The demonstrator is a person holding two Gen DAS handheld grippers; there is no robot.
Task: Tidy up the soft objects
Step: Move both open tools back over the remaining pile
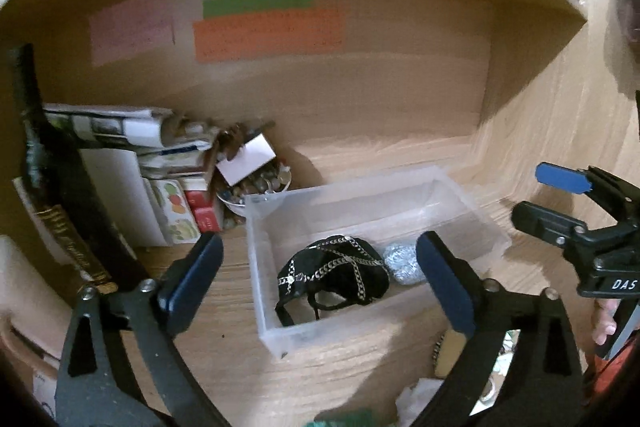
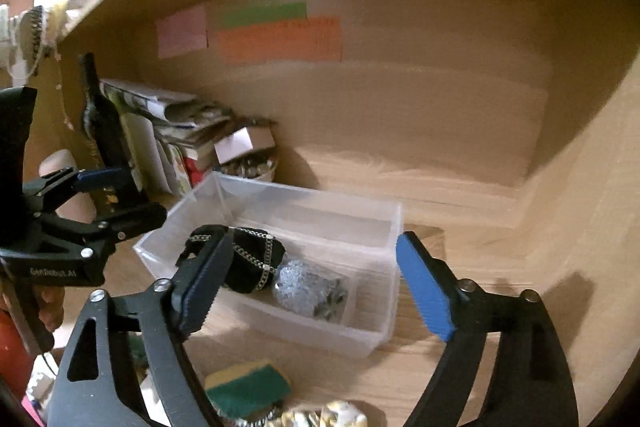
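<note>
A clear plastic bin (image 1: 472, 223) (image 2: 384, 227) stands on the wooden shelf. Inside lie a black soft item with silver chains (image 1: 332, 275) (image 2: 252, 259) and a silver sparkly pouch (image 1: 404, 263) (image 2: 308, 287). My left gripper (image 1: 320, 283) is open and empty, hovering in front of the bin; it also shows in the right wrist view (image 2: 120, 199). My right gripper (image 2: 316, 283) is open and empty, just before the bin; it also shows in the left wrist view (image 1: 548, 195). A green and yellow sponge (image 2: 248, 387) and a gold patterned soft item (image 2: 324, 417) lie on the shelf in front.
A dark wine bottle (image 1: 48, 187) (image 2: 100, 131), stacked papers and boxes (image 1: 132, 147), and a bowl of coins (image 1: 256, 187) crowd the left back corner. Coloured sticky notes (image 1: 268, 31) hang on the back wall. The shelf's side wall (image 1: 560, 131) stands at right.
</note>
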